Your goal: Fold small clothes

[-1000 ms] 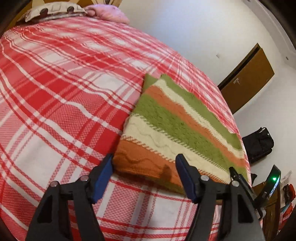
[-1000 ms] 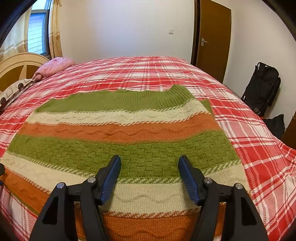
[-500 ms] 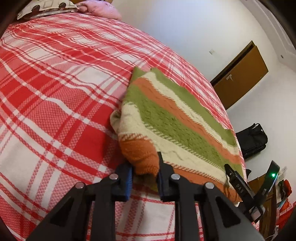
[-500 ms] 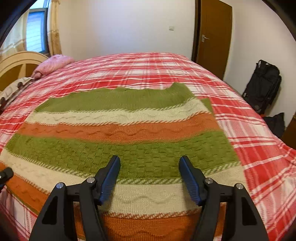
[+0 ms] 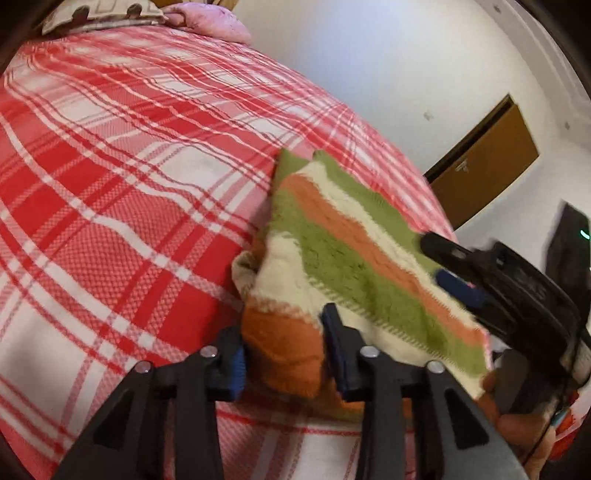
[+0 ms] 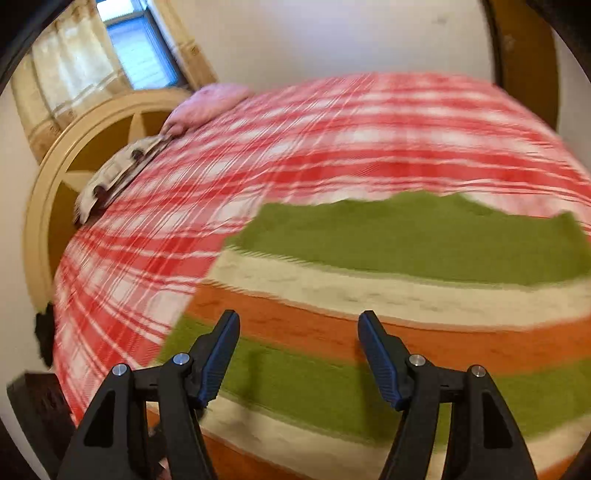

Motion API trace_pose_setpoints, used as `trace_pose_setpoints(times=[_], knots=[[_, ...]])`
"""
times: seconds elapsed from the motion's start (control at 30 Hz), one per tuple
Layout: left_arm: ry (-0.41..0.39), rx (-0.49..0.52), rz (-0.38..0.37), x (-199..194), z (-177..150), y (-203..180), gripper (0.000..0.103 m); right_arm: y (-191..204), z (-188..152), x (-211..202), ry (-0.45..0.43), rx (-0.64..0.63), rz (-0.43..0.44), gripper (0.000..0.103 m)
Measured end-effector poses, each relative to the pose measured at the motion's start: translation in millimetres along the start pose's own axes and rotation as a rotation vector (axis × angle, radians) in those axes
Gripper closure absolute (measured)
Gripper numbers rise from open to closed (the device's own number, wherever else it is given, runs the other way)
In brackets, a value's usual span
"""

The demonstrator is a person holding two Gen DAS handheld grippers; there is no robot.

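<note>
A knitted sweater (image 5: 354, 266) with green, cream and orange stripes lies on a red and white plaid bed (image 5: 129, 192). My left gripper (image 5: 284, 347) is shut on its orange hem corner and holds that corner lifted and bunched. My right gripper (image 6: 299, 354) is open and empty, hovering over the green and orange stripes of the sweater (image 6: 406, 295). The right gripper also shows in the left wrist view (image 5: 458, 280), above the sweater's right side. The right wrist view is blurred by motion.
A pink pillow (image 5: 210, 22) and a patterned pillow (image 6: 122, 170) lie at the head of the bed by a cream wooden headboard (image 6: 74, 155). A brown door (image 5: 484, 166) and a dark bag (image 5: 569, 251) stand past the bed's far side.
My left gripper closed on the orange hem corner and lifted it, bunching the sweater. My right gripper stayed open and swung left over the sweater, now appearing in the left wrist view.
</note>
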State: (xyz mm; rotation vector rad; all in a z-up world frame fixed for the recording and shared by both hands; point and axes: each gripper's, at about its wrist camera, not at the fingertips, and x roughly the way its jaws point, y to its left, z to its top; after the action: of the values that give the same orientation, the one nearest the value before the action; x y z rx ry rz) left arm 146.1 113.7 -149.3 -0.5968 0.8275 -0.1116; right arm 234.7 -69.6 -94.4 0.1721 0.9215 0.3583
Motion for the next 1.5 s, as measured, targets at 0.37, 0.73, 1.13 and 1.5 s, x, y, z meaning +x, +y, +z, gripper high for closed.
trace_pose_setpoints(times=[0.37, 0.73, 1.13, 1.5], knots=[[-0.106, 0.119, -0.104, -20, -15, -17, 0.084, 53, 29, 65, 0.141, -0.138, 0.054, 0.036], [-0.058, 0.047, -0.082, -8, -20, -1, 0.084, 102, 30, 115, 0.231, -0.4, -0.131, 0.034], [-0.06, 0.058, -0.048, -13, -21, -16, 0.084, 82, 40, 106, 0.23, -0.352, -0.128, 0.08], [-0.105, 0.198, -0.051, -33, -15, -58, 0.084, 0, 47, 41, 0.146, 0.04, 0.186, 0.091]])
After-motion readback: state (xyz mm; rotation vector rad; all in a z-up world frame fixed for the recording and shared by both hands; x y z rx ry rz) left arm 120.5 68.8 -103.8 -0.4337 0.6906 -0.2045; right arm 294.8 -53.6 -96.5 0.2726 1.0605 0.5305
